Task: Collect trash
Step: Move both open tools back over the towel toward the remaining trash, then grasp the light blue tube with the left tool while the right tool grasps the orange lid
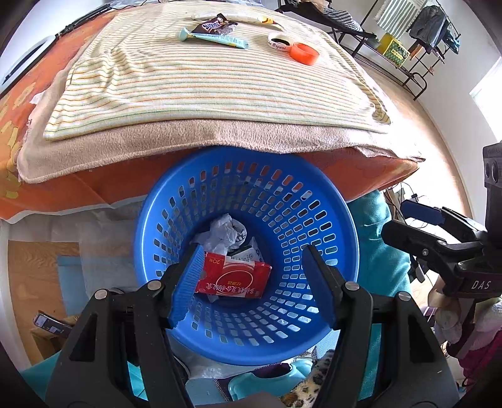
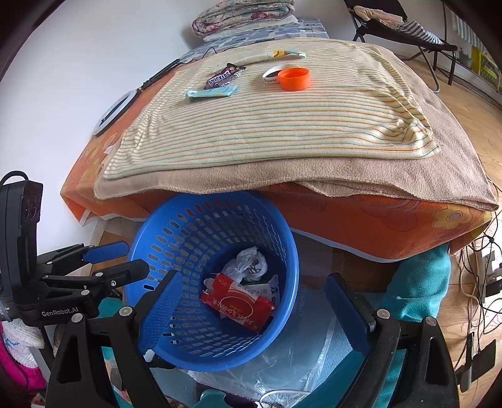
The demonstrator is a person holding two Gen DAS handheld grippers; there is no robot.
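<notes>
Left gripper (image 1: 254, 266): jaws spread, empty, poised over the blue basket (image 1: 339, 226); directly below between its fingers lie a red carton (image 1: 232, 277) and crumpled plastic (image 1: 224, 233) on the basket floor. Right gripper (image 2: 251, 301): jaws spread, empty, hanging just right of the same basket, left finger over its near rim. Ahead of both, on the striped cloth (image 1: 204, 81) beyond the basket: candy wrapper (image 1: 216, 25), pale-blue tube (image 1: 216, 38), white band (image 1: 280, 42), orange cap (image 1: 304, 54).

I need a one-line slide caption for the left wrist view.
Open left gripper above blue basket holding red packet.
</notes>
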